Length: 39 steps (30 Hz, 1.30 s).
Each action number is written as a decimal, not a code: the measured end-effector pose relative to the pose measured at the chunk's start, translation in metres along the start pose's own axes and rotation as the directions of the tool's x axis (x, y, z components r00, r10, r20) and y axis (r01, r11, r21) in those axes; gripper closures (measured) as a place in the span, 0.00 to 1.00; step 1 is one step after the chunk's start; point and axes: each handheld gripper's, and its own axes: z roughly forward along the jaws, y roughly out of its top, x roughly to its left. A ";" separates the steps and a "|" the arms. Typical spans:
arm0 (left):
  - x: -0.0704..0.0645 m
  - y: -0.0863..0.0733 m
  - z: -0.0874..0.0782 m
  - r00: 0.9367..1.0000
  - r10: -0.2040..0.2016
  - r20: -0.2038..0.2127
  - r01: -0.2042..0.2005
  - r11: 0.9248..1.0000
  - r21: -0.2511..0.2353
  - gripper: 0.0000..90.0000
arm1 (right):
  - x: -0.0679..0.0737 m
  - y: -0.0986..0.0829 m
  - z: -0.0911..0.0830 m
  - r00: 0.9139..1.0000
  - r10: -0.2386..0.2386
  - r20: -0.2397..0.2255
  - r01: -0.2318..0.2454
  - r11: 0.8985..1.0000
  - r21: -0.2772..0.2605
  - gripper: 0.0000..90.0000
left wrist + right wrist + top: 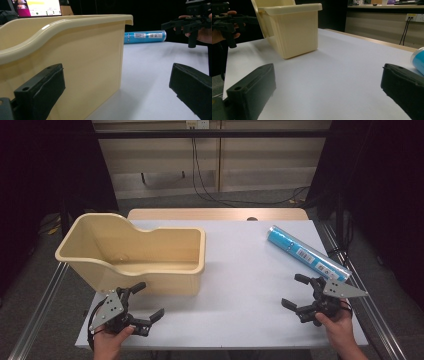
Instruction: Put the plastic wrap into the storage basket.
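From the high view, nearest were the person's two hands at the table's near edge: the left gripper [145,301] sat with jaws spread, empty, just in front of the cream plastic bin [134,251], and the right gripper [300,292] was likewise spread and empty, just short of the blue tube [305,252], which lay on its side near the right edge of the white table [240,285]. The tube looked light, stiff, glossy, likely to roll or slip; I'd judge a grip across its middle, square to the long axis, safest. In the left gripper view, the two black pads stood wide apart in the foreground, the bin's side wall [95,57] close by the left one, not touching as far as I could tell; the tube [145,36] lay beyond. Bin seemed rigid, thin-walled, light when empty; its rolled rim would give a hold. In the right gripper view, the jaws were parted over bare table, the tube's blue end [418,60] by the right jaw, the bin [292,28] well off.
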 end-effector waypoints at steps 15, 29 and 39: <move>-0.001 -0.001 0.002 1.000 0.012 0.011 -0.012 1.000 0.021 0.00 | -0.024 0.008 0.015 0.998 -0.004 0.067 0.001 0.999 0.052 0.00; -0.002 -0.001 0.002 1.000 0.014 0.009 -0.014 0.999 0.029 0.00 | -0.049 0.022 0.027 0.994 0.015 0.111 -0.026 0.995 0.098 0.00; -0.002 -0.002 0.003 1.000 0.018 0.011 -0.019 0.999 0.035 0.00 | -0.070 0.032 0.038 0.989 0.026 0.144 -0.052 0.982 0.179 0.00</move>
